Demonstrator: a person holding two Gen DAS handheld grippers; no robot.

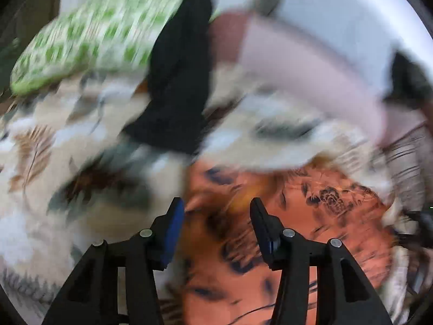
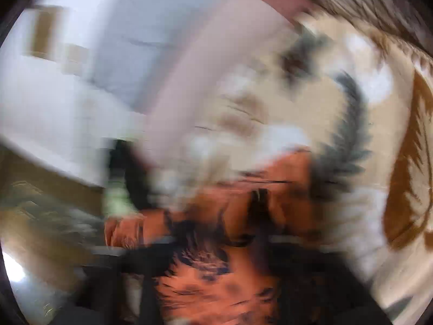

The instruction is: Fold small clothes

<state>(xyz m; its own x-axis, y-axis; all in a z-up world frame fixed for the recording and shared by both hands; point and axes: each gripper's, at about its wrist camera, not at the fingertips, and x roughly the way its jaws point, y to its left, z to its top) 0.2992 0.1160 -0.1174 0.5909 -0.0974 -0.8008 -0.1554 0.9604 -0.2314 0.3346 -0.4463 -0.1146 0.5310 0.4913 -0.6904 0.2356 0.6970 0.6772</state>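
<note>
— Green-and-white checked cloth (image 1: 89,43) sits folded at the far left of our left wrist view, on a cream bedspread (image 1: 54,140) printed with grey and brown leaves. Do we agree on what lies beside it?

— We do: a black garment (image 1: 178,81) lies just to its right, running down the middle and touching the checked one. Right of that we see a pale pink band (image 1: 311,73) and a white surface (image 1: 338,19) behind it, both too smeared to name.

— And the small orange garment (image 1: 270,230) with dark flower print?

— It lies on the bedspread at the lower middle and right, under our left gripper (image 1: 216,211). Its jaws stand partly apart, blue pads showing, with nothing pinched between them; the orange cloth lies below the gap.

— In our right wrist view everything is badly blurred. We make out the white and pink shapes at left, the orange garment (image 2: 216,284) low in the middle, and the leaf-print bedspread (image 2: 351,108) at right.

— The right gripper (image 2: 216,243) is only dark streaks at the bottom. We cannot tell there how its jaws stand, nor whether they touch the cloth.
</note>
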